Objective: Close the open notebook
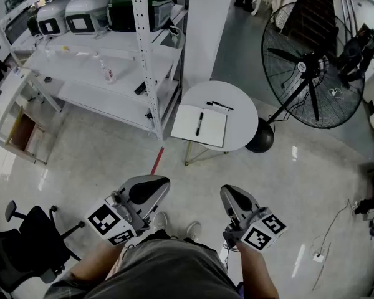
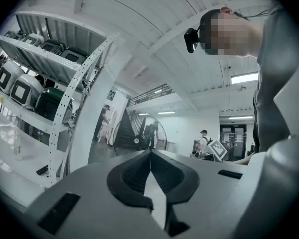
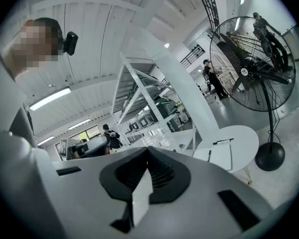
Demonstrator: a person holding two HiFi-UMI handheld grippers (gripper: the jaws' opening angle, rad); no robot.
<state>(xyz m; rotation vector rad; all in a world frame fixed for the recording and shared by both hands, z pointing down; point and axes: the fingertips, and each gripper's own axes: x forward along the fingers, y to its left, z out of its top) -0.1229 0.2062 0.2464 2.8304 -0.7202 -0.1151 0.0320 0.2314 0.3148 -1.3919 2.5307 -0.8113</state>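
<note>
Left gripper (image 1: 151,185): its jaws are pressing together with nothing between them, as its own view (image 2: 150,156) is showing; it is hanging over the floor (image 1: 287,185), well apart from the bench (image 1: 240,120).
Left gripper view only: it is looking past the shelf rack (image 2: 65,108) to a staircase and distant people, and it is missing the notebook altogether.
Right gripper (image 1: 232,195): its jaws (image 3: 148,153) are also meeting in a thin line, holding nothing.
Right gripper view only: it is catching the bench, the notebook (image 3: 222,157) and the standing fan (image 3: 254,63) beyond its jaws.
Notebook (image 1: 213,128): it is lying open and flat on the near left part of the bench, a black pen (image 1: 199,124) resting across its pages.
Bench: round and white, it is also carrying two dark markers (image 1: 219,106) just behind the notebook.
Room: the shelf rack (image 1: 112,73) is standing left of the bench, the fan (image 1: 311,73) right of it, on a glossy pale floor.
</note>
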